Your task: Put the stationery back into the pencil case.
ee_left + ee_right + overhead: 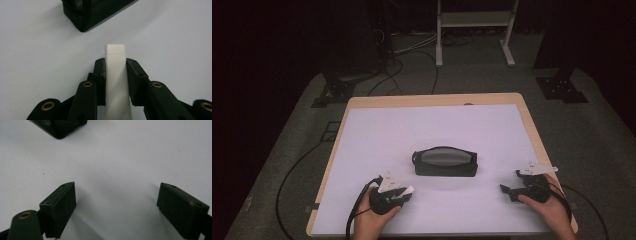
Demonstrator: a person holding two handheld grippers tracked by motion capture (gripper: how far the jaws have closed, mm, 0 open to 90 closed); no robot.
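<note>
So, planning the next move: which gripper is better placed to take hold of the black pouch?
Probably the right gripper: its jaws are wide open and empty, while the left gripper is shut on a white rectangular block. The black zippered pouch lies between them.

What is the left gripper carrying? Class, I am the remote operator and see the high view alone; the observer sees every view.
Observer: In the left gripper view, the left gripper is shut on a white bar, flat-ended, which sticks out past its tips.
Operator: Is that bar touching the black case?
Observer: No. A stretch of bare white mat lies between the bar's end and the corner of the black case.
Operator: And the right gripper?
Observer: The right gripper view shows the right gripper open wide, with nothing between the jaws but the mat; a corner of the case sits farther ahead.
</note>
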